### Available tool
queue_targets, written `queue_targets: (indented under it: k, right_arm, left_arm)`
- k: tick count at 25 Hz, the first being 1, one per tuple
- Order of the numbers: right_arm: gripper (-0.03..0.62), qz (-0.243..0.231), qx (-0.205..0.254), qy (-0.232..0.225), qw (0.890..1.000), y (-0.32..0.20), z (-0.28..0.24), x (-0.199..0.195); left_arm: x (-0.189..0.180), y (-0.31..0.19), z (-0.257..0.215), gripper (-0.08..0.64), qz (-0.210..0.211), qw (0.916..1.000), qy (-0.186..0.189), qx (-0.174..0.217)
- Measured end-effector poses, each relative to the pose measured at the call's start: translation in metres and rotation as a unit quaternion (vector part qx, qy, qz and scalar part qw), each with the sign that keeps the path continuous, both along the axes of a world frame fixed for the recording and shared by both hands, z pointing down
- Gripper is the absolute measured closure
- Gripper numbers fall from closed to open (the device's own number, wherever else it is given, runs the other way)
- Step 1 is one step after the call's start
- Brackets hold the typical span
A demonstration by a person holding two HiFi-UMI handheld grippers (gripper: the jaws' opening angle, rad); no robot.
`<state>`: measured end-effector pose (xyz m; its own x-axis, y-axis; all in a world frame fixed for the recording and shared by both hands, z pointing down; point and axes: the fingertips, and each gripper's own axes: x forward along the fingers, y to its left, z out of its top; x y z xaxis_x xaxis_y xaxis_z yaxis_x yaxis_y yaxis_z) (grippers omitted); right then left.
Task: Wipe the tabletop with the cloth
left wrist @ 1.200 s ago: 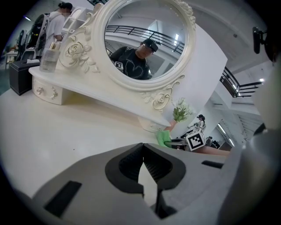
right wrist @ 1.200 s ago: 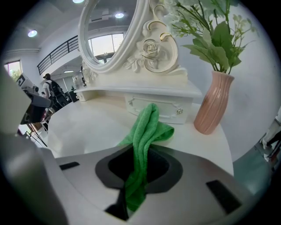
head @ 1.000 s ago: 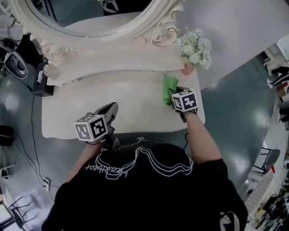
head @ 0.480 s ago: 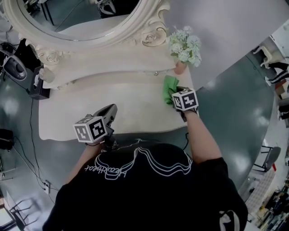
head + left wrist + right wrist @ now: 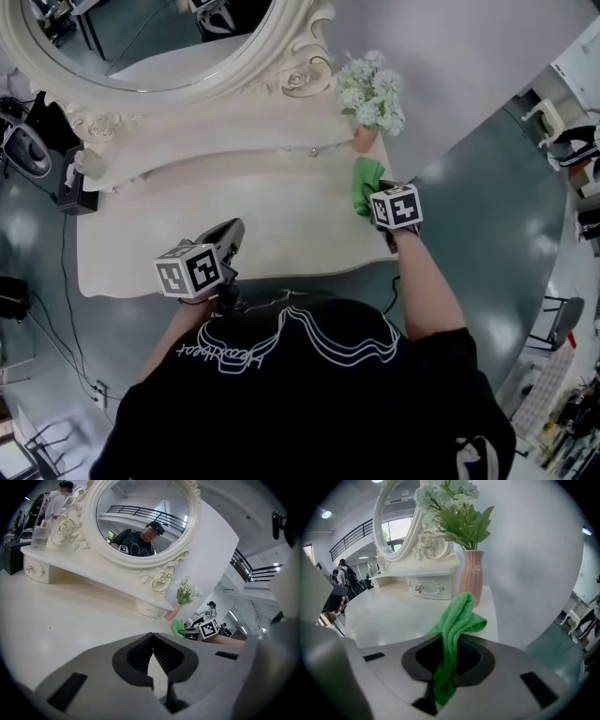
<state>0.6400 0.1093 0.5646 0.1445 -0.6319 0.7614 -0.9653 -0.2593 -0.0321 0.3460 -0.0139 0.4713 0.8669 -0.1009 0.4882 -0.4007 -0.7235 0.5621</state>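
The green cloth lies bunched on the cream tabletop at its back right, just in front of the vase. My right gripper is shut on the cloth's near end. In the right gripper view the cloth rises out of the closed jaws of the gripper and folds forward onto the table. My left gripper hovers over the table's front edge at the left, shut and holding nothing. The left gripper view shows the gripper with its tips touching and the cloth far off.
A pink vase of pale flowers stands right behind the cloth, next to a raised drawer shelf under an ornate oval mirror. The table's right edge is close beside the cloth. A black box sits off the table's left end.
My right gripper has slid the cloth to the right, from left of the vase to straight in front of it. The left gripper has stayed put.
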Motion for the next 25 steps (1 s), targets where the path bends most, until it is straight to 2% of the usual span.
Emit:
queue_targets:
  k: [9, 25]
  right_arm:
    - [0.533, 0.018, -0.001, -0.001, 1.0, 0.02, 0.002, 0.02]
    - [0.534, 0.07, -0.031, 0.037, 0.996, 0.049, -0.003, 0.052]
  left_arm:
    - [0.005, 0.004, -0.001, 0.557, 0.003, 1.0, 0.001, -0.001]
    - [-0.002, -0.01, 0.001, 0.556, 0.003, 1.0, 0.001, -0.004]
